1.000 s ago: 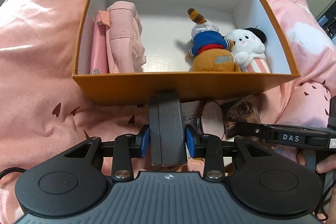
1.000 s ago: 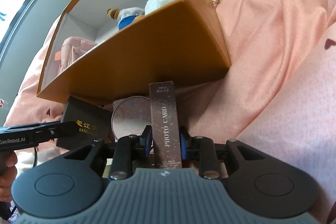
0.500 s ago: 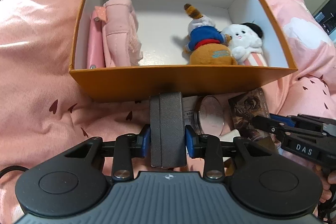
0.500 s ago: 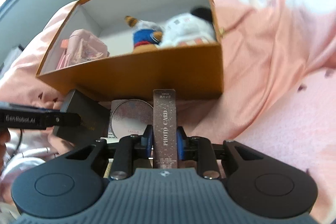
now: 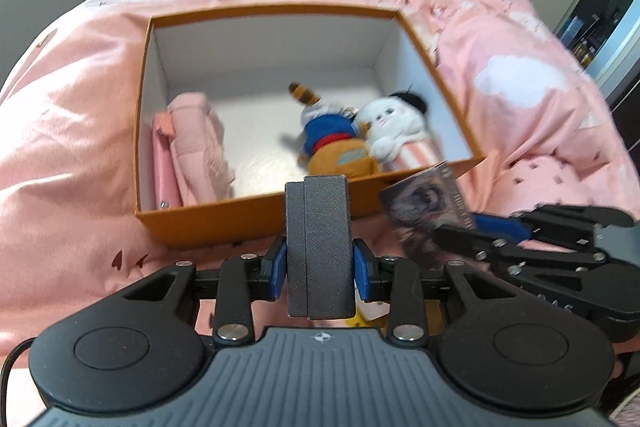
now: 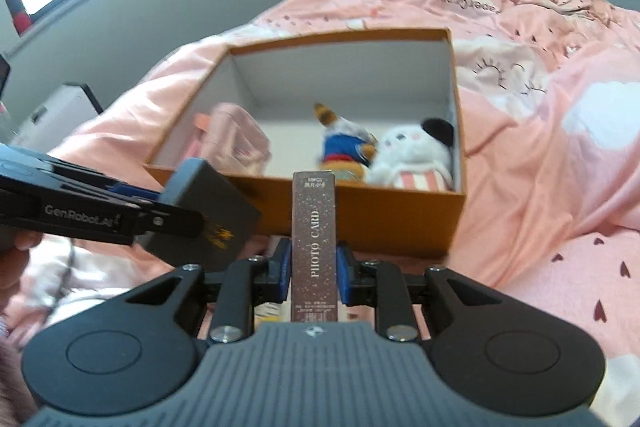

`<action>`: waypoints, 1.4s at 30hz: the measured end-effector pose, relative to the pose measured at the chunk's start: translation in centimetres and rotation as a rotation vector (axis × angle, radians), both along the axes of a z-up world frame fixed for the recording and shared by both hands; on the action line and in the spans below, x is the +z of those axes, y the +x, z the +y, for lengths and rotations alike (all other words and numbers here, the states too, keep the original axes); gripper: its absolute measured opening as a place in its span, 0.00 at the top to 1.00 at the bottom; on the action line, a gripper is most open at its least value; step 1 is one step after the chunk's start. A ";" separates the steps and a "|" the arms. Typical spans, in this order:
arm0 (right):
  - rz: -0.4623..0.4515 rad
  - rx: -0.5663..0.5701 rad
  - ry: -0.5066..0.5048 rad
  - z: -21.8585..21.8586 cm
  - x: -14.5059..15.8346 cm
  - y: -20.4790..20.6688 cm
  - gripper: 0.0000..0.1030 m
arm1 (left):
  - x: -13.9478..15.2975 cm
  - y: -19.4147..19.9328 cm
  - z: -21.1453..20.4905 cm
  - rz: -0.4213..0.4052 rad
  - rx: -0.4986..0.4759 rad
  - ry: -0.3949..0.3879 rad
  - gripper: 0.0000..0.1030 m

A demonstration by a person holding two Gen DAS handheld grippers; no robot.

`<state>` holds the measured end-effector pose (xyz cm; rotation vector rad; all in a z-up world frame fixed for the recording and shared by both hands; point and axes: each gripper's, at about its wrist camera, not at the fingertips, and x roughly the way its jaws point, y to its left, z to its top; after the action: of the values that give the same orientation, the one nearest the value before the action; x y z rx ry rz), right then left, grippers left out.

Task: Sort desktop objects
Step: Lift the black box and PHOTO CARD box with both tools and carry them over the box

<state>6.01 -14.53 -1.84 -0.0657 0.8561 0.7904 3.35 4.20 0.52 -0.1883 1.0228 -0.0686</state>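
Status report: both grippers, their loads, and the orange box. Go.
Left gripper shut on dark grey case. Right gripper shut on photo card box. Orange box ahead, open; plush toys, pink pouch inside. Middle floor free.

Right tool (image 6: 311, 269) grips photo card box (image 6: 313, 247) before the orange box (image 6: 360, 211)

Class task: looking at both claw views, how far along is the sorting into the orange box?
Done: the pink pouch and two plush toys lie inside the orange cardboard box. In hand: the left claw grips a dark grey textured case; the right claw grips a brown "PHOTO CARD" box. Left: both still need placing inside.
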 end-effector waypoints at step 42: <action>0.229 -0.069 0.228 5.4 -0.6 11.2 0.77 | -3.5 9.5 6.1 0.033 0.157 -0.053 0.63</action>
<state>17.18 -9.15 -2.43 0.2592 0.9726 0.8367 12.89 10.28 -2.96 -0.3186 1.0361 0.0503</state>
